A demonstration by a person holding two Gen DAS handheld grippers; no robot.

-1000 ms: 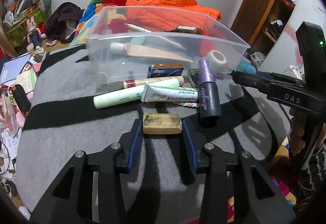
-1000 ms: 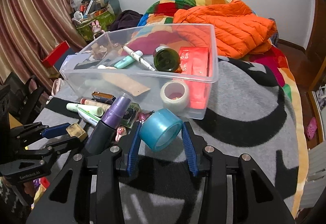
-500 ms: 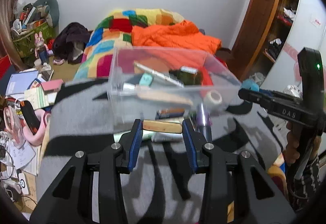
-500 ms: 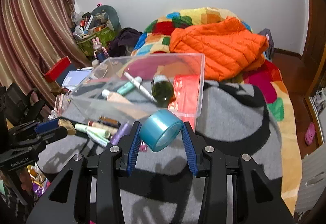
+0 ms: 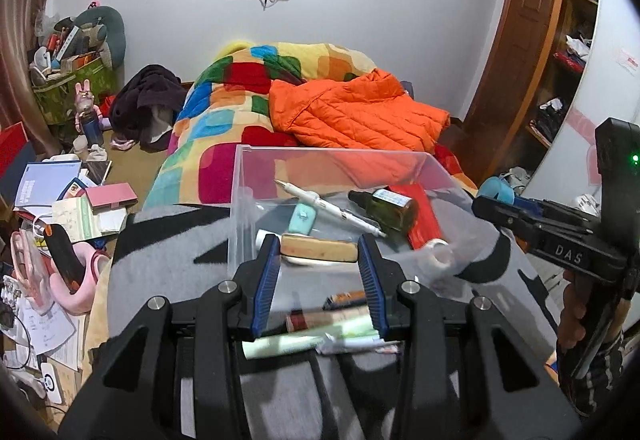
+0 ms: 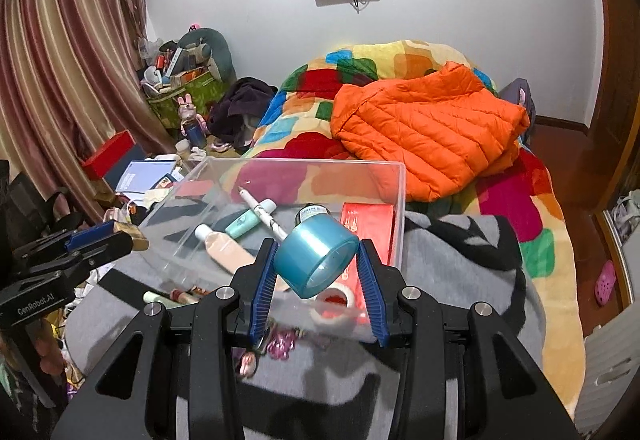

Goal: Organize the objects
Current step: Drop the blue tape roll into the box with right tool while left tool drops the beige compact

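My left gripper [image 5: 319, 252] is shut on a tan eraser block [image 5: 318, 249] and holds it in the air at the near wall of the clear plastic bin [image 5: 240, 200]. My right gripper [image 6: 317, 260] is shut on a blue tape roll [image 6: 316, 256], raised over the near edge of the bin [image 6: 402, 200]. Inside the bin lie a pen [image 6: 260, 212], a mint tube [image 6: 244, 223], a beige tube [image 6: 224, 246], a dark green bottle [image 5: 386, 202] and a red box [image 6: 370, 224]. Several tubes [image 5: 312, 334] lie on the grey blanket in front of the bin.
A white tape roll [image 6: 334, 298] lies by the bin's near wall. An orange jacket [image 6: 428, 128] lies on the colourful quilt behind. Books and clutter [image 5: 68, 208] cover the floor at the left. A wooden door and shelves [image 5: 536, 80] stand at the right.
Both grippers have risen from the blanket with their objects and moved toward the bin. The eraser and the blue tape were on the blanket a second ago and are now in the air.
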